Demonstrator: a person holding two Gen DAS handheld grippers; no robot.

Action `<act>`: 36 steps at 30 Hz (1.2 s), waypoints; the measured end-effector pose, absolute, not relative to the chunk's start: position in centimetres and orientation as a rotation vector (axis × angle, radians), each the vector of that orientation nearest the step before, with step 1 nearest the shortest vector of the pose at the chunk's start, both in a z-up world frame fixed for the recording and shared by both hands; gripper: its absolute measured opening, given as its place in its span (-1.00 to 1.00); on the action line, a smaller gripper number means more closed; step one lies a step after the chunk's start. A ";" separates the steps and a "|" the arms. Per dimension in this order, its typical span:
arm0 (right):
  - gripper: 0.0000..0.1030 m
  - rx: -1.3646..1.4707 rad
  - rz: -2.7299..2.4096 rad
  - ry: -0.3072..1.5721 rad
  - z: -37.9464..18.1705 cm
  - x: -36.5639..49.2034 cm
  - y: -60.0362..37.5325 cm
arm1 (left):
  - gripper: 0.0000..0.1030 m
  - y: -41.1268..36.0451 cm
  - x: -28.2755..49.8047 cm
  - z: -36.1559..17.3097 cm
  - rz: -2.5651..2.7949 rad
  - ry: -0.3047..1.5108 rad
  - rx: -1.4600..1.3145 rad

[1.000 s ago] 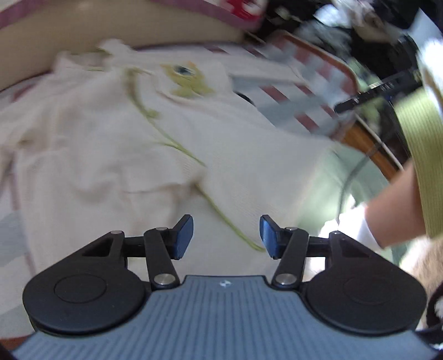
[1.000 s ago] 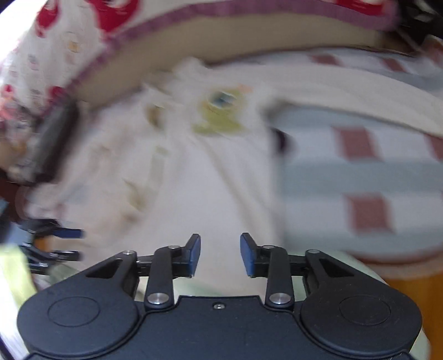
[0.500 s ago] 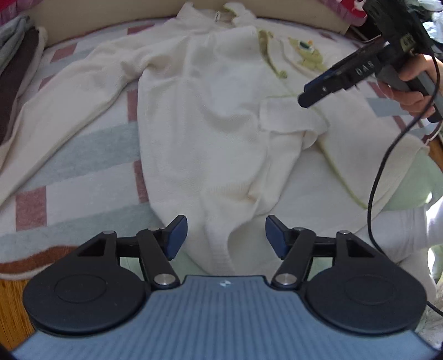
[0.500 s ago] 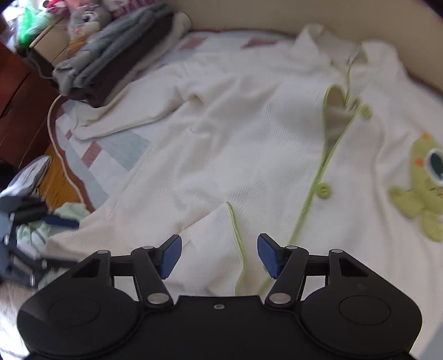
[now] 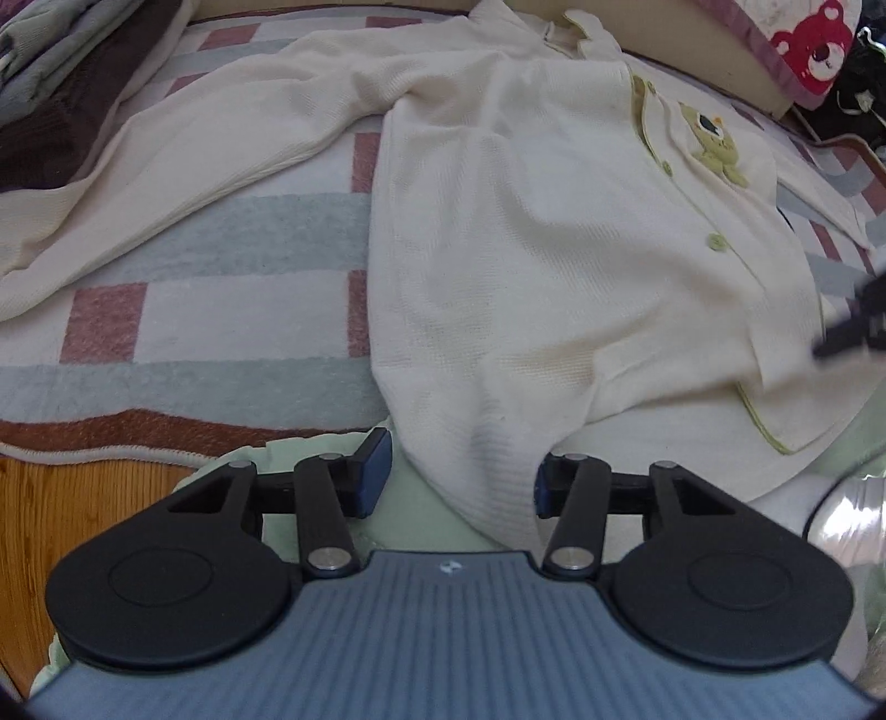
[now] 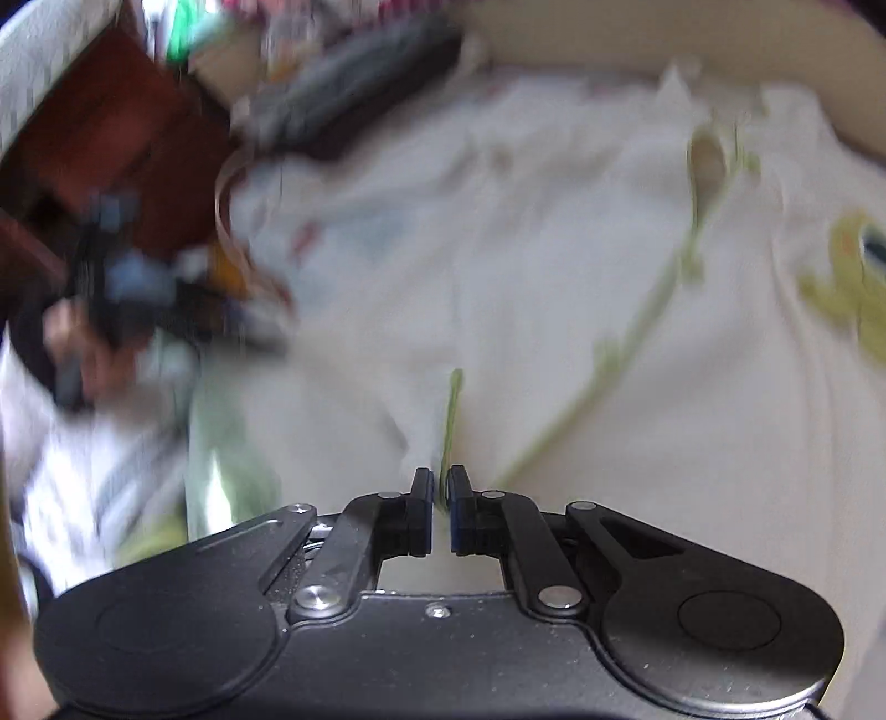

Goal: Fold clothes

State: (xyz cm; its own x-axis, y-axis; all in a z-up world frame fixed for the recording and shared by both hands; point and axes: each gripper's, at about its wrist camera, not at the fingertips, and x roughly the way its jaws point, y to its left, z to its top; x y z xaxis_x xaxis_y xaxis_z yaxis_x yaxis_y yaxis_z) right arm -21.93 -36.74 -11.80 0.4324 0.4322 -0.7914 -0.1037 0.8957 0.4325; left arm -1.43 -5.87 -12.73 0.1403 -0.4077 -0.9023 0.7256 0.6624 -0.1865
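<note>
Right wrist view: my right gripper [image 6: 440,493] jaws just closed on the cream pajama top's [image 6: 554,332] green hem; my left gripper [image 5: 457,471] jaws, just narrowing, straddle its bottom corner at the bed's near edge.

Soft daylight; right view motion-blurred

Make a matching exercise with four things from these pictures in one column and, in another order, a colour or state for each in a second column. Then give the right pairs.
Things:
1. shirt
2. left tool
3. right tool
4. bear

Colour or state:
A. red
B. nearly closed on a green-edged hem
C. cream, spread on a checked blanket
D. fingers apart, a fold of cloth between them

Right pairs: 1-C, 2-D, 3-B, 4-A
</note>
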 end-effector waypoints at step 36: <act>-0.65 0.409 0.429 1.180 -11.4 -22.7 -36.7 | -0.95 -0.7 -9.5 -8.4 -0.566 1.075 0.212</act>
State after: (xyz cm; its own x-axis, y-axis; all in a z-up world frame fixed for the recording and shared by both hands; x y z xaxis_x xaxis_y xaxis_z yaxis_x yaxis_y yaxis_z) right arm -22.67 -36.74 -11.37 0.3196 0.5233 -0.7899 -0.1066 0.8482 0.5188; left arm -9.55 -0.70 -8.42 0.3507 -0.3328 -0.8754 0.5334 0.8393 -0.1054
